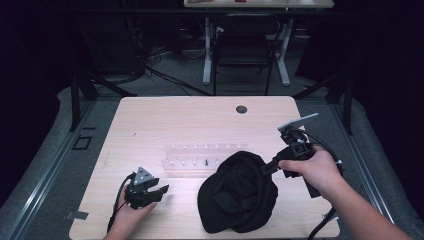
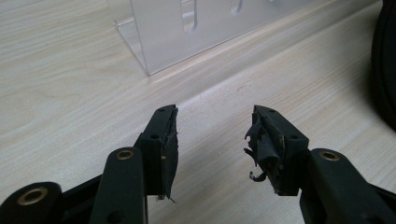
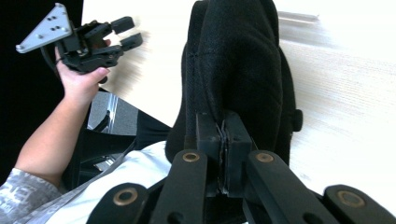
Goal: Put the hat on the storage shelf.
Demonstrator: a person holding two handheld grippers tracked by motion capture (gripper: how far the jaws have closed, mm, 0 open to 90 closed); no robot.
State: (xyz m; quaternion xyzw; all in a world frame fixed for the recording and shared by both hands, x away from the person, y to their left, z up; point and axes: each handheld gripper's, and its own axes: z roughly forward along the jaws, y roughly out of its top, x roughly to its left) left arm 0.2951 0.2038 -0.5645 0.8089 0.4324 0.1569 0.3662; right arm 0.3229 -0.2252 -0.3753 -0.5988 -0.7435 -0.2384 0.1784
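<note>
Black cap pinched near the desk's front edge

Black fabric of the cap [image 1: 238, 192] is clamped in my right gripper [image 1: 266, 167], hiding its fingertips. My left gripper [image 1: 159, 192] gapes, holding nothing, by the front-left corner. Clear rack [image 1: 200, 157] sits mid-desk [image 1: 150, 120], hard to make out.

Matt black cloth cap [image 1: 237, 192]; pale smooth wood table [image 1: 150, 120]; clear glossy plastic rack [image 2: 187, 32]
</note>
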